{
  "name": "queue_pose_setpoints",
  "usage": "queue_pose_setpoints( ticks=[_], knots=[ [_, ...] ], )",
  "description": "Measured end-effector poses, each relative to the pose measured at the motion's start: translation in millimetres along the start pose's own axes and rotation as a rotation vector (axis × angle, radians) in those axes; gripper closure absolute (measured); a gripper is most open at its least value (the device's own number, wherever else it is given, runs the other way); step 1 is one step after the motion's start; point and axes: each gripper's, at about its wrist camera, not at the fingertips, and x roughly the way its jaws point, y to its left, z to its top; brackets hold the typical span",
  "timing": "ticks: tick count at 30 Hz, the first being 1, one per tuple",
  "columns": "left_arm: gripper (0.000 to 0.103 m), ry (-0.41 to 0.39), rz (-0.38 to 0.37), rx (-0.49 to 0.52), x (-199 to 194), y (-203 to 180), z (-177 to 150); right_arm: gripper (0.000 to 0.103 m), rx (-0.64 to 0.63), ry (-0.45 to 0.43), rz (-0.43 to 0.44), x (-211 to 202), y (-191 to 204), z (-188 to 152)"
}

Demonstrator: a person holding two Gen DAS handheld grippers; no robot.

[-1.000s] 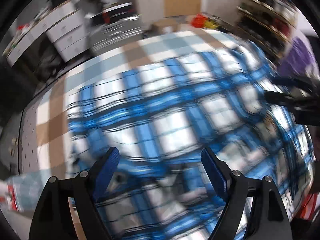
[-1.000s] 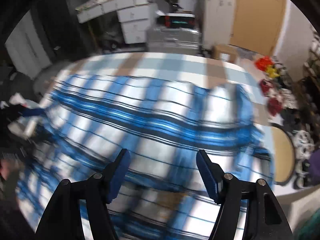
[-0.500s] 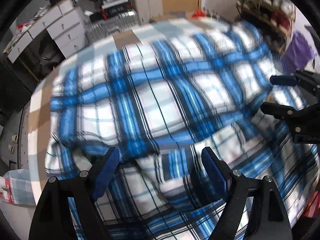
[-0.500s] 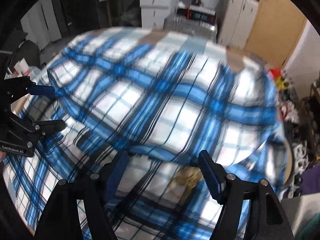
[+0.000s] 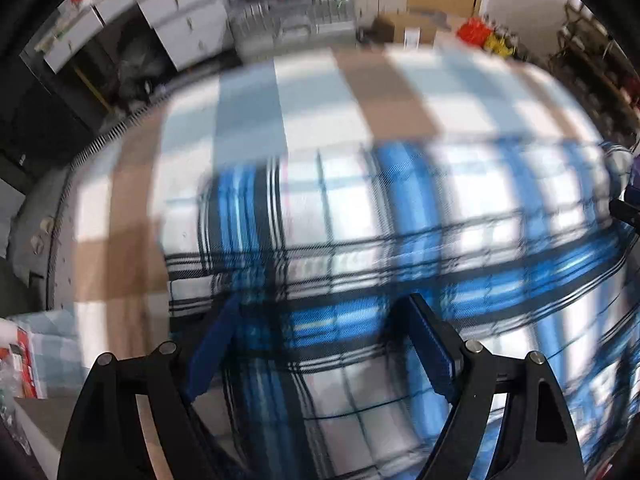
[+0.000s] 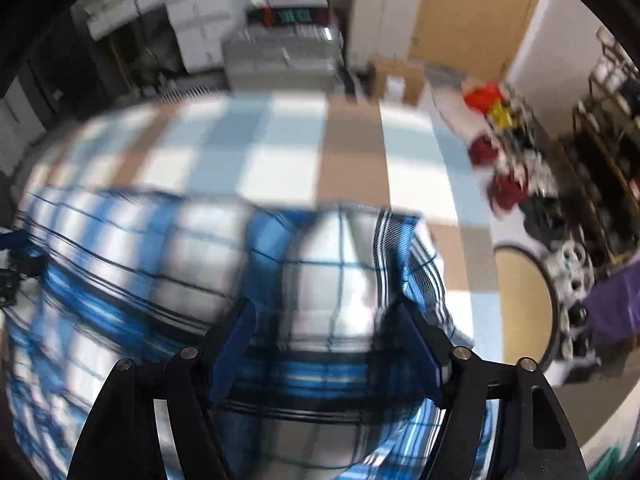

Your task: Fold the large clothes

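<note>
A large blue-and-white plaid shirt (image 5: 400, 216) lies spread on a table with a checked tablecloth (image 5: 320, 92) in pale blue, tan and white. My left gripper (image 5: 324, 340) hangs close over the shirt's near left part. It is open, its blue pads (image 5: 212, 348) wide apart with flat cloth under them. In the right wrist view the shirt (image 6: 132, 248) ends in a raised fold (image 6: 344, 272) near its right edge. My right gripper (image 6: 326, 344) is open over that fold, with the bulge lying between its pads. Both views are blurred by motion.
Each gripper shows at the other view's edge: the right gripper (image 5: 626, 208) and the left gripper (image 6: 12, 268). Beyond the table stand white drawer units (image 5: 176, 12), a grey ribbed case (image 6: 280, 60) and a cardboard box (image 5: 412, 30). A round tan board (image 6: 524, 304) and purple cloth (image 6: 616, 300) sit right of the table.
Both grippers have sunk closer to the shirt. The plaid layer that filled the views now lies lower and nearer, and the bare tablecloth shows beyond it. The jaws stand as wide as before.
</note>
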Motion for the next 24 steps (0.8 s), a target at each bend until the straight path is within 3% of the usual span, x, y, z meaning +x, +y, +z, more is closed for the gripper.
queue_pose_setpoints(
  ticks=[1,3,5,8,12,17,20,24],
  knots=[
    [0.019,-0.039,-0.011,0.001,-0.2,2.0,-3.9,0.031,-0.011,-0.05,0.002,-1.9,-0.8,-5.1],
    [0.019,-0.058,-0.016,-0.008,-2.3,3.1,-8.1,0.03,-0.013,-0.065,0.006,-7.8,-4.4,-9.3],
    [0.019,-0.043,0.01,0.001,-8.8,-0.2,-14.2,0.03,-0.012,-0.058,-0.001,-18.0,-5.0,-13.9],
    [0.019,-0.028,0.028,0.066,-28.4,-8.5,-31.7,0.03,0.003,-0.115,-0.002,-55.3,1.7,-33.8],
    [0.019,-0.074,0.025,0.088,-75.2,-7.5,-73.9,0.029,-0.001,-0.224,0.082,-127.9,24.2,-82.2],
    [0.019,-0.089,0.023,0.088,-110.5,8.5,-134.7,0.023,0.094,-0.364,0.288,-208.5,52.6,-152.3],
    [0.019,-0.153,0.04,0.049,-132.5,21.6,-166.8,0.02,0.115,-0.478,0.399,-249.0,78.1,-200.0],
    [0.019,-0.235,0.06,-0.048,-149.7,31.7,-209.2,0.003,0.132,-0.656,0.43,-278.7,104.4,-257.2]
  ],
)
